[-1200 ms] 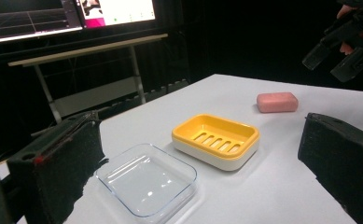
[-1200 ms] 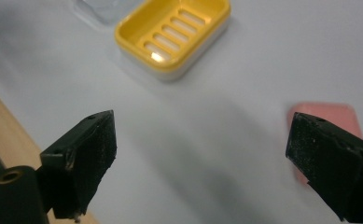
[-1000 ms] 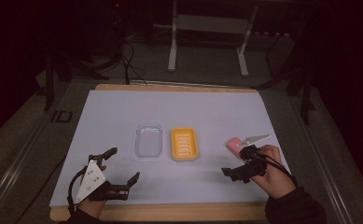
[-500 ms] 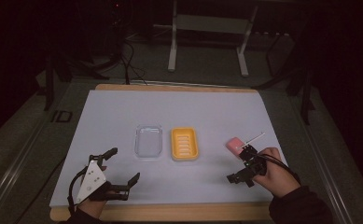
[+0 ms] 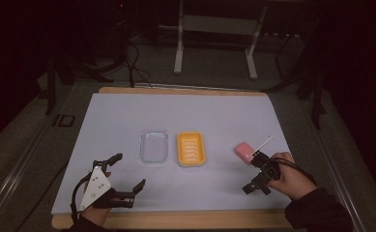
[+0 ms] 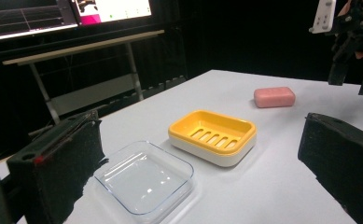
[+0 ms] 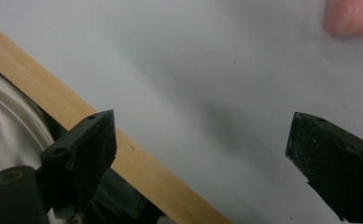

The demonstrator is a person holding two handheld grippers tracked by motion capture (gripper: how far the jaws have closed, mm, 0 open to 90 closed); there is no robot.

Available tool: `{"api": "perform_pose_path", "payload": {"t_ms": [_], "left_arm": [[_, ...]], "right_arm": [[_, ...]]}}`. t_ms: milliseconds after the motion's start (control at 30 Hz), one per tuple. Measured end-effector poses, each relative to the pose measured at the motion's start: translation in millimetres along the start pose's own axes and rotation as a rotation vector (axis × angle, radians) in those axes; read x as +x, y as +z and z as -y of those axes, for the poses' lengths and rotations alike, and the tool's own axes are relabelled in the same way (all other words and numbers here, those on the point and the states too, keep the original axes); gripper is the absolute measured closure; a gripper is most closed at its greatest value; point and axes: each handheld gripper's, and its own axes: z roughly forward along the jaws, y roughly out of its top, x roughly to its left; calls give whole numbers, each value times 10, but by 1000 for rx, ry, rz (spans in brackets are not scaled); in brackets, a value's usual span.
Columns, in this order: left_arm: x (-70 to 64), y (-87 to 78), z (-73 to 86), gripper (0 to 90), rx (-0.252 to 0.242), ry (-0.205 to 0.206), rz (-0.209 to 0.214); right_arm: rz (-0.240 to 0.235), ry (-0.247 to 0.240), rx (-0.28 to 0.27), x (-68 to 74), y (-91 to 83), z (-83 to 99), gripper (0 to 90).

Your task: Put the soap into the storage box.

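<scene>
A pink soap bar (image 5: 244,151) lies on the white table at the right, also seen in the left gripper view (image 6: 274,96) and at the top corner of the right gripper view (image 7: 354,16). Mid-table stand a yellow soap dish (image 5: 191,149) (image 6: 212,136) and, to its left, a clear plastic tray (image 5: 154,146) (image 6: 144,179). My left gripper (image 5: 126,173) (image 6: 198,154) rests open near the front left, facing the tray and dish. My right gripper (image 5: 252,172) (image 7: 202,140) is open and empty, just in front of the soap, tilted down over the table's front part.
The white sheet covers a wooden table whose front edge (image 7: 137,163) shows in the right gripper view. A metal stand (image 5: 214,43) is on the floor beyond the far edge. Screens (image 6: 67,11) glow behind the table.
The right hand has turned its gripper and drawn it slightly toward the front edge, away from the soap. The left gripper, dish, tray and soap have not moved.
</scene>
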Motion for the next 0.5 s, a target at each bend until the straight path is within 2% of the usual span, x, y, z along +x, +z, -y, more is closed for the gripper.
{"api": "perform_pose_path", "payload": {"t_ms": [100, 167, 267, 300, 333, 400, 500], "left_arm": [[-2, 1, 0, 6, 1, 2, 1], [-3, 1, 0, 6, 2, 2, 1], [-6, 5, 0, 6, 2, 2, 5], [-6, 6, 1, 6, 2, 3, 5], [-8, 6, 1, 6, 2, 3, 6], [-9, 6, 1, 6, 2, 2, 7], [-9, 6, 1, 6, 4, 4, 9]], "right_arm": [[-2, -4, 24, -112, 25, 16, 88], [4, -3, 33, -138, 29, 22, 88], [34, -30, 64, -244, 54, 48, 90], [36, -25, 73, -276, 60, 53, 140], [49, -8, 72, -307, 56, 55, 152], [66, 0, 70, -380, 56, 61, 146], [62, 6, 67, -485, 41, 62, 133]]}}
